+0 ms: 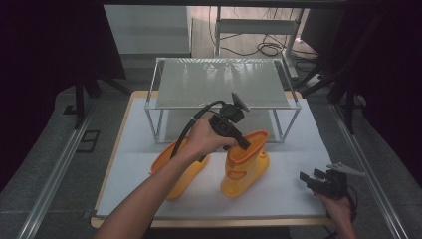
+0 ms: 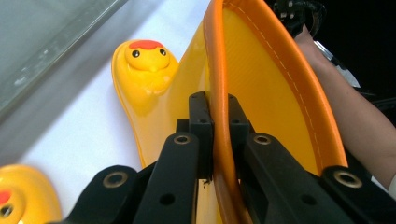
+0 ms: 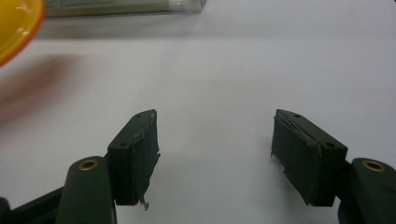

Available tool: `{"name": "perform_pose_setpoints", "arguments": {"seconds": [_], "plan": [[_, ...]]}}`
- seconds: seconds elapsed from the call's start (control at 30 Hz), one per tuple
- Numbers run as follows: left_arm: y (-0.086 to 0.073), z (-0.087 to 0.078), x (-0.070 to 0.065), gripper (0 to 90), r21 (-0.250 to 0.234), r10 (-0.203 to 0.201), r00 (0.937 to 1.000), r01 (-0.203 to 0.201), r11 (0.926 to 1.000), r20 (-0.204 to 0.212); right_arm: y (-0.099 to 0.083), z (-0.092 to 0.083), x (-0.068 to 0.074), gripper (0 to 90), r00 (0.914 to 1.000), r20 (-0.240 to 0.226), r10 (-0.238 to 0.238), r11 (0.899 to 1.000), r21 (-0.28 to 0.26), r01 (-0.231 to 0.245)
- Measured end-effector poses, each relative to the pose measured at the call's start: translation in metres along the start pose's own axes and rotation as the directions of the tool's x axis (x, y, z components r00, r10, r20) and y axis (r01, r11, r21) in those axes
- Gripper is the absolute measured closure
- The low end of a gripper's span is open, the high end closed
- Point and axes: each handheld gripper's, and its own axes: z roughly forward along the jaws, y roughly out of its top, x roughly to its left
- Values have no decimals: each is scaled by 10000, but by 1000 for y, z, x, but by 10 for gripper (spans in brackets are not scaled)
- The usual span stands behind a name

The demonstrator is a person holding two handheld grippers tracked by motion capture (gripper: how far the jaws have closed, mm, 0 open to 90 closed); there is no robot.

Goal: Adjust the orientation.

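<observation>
Two yellow rubber boots with duck faces on the toes are on the white table. One boot [image 1: 246, 174] stands upright at the middle. The other boot [image 1: 176, 172] lies to its left, partly behind my left forearm. My left gripper [image 1: 245, 144] is shut on the upright boot's orange top rim. In the left gripper view, the gripper [image 2: 218, 121] pinches the rim [image 2: 280, 60] between both pads, and the duck-faced toe [image 2: 147, 60] lies beyond. My right gripper [image 1: 309, 180] rests near the front right corner. In its own view the right gripper [image 3: 215, 154] is open over bare table.
A metal-framed rack with a translucent shelf [image 1: 219, 82] stands across the back of the table [image 1: 298, 144], close behind the boots. A yellow boot edge [image 3: 14, 23] shows at the upper left of the right gripper view. The second boot's toe [image 2: 23, 196] is at the lower left of the left gripper view.
</observation>
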Motion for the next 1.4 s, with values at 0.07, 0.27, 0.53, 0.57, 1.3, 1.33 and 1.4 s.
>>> {"name": "perform_pose_setpoints", "arguments": {"seconds": [0.07, 0.27, 0.53, 0.57, 1.3, 1.33, 1.4], "plan": [[-6, -5, 1, 863, -59, -18, 10000, 18, 10000, -61, 0, 0, 1, 316, 10000, 2, -23, 10000, 32, 23], [-23, -15, 5, 863, -170, -85, 9998, 82, 9998, -151, -1, 1, 2, 316, 10000, 7, -32, 10000, 70, 32], [-38, -23, 2, 862, -127, 122, 9998, -124, 9998, -168, -1, 1, 2, 316, 10000, -6, -8, 9999, 123, 9], [-40, -25, 1, 862, -111, 148, 9997, -149, 9998, -177, -1, 1, 2, 317, 10000, -5, -5, 9999, 122, 5], [-83, -39, 23, 862, -231, -202, 9956, 182, 9996, -911, -1, 1, 3, 318, 10000, 23, -21, 9999, 116, 21], [-84, -38, 24, 862, -219, -217, 9949, 196, 9996, -983, -1, 1, 3, 318, 10000, 23, -2, 9999, 101, 2], [-87, -37, 27, 862, -221, -278, 9944, 257, 9994, -1018, -1, 2, 3, 318, 10000, 15, 22, 10000, 53, -22]]}}
